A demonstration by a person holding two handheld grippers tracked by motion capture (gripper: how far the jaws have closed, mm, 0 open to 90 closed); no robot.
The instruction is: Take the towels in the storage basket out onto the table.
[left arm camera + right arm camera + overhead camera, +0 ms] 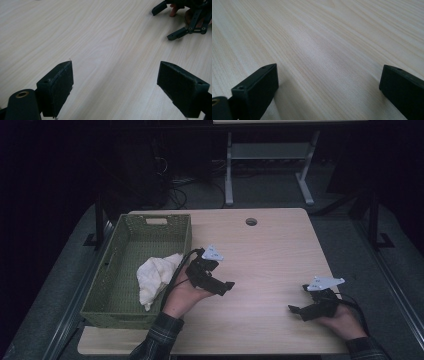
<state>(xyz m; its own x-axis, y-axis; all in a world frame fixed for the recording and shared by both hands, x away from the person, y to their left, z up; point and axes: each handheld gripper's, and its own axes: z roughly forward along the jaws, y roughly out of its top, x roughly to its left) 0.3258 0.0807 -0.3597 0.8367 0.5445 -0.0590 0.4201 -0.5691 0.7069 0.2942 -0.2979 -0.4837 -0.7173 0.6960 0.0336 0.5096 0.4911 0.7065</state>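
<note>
- Wooden counter (270,250) carried a green basket (116,306) at its left edge; white cloth (156,277) lay inside, against the right wall.
- Left gripper (225,286) just right of basket, jaws spread, empty.
- Right gripper (296,310) near counter's right front, jaws spread, empty.

Dark plaid sleeves (162,334) are worn; black grippers (left gripper (226,286), right gripper (294,309)) are topped by grey three-cornered plates; black cables trail.
</note>
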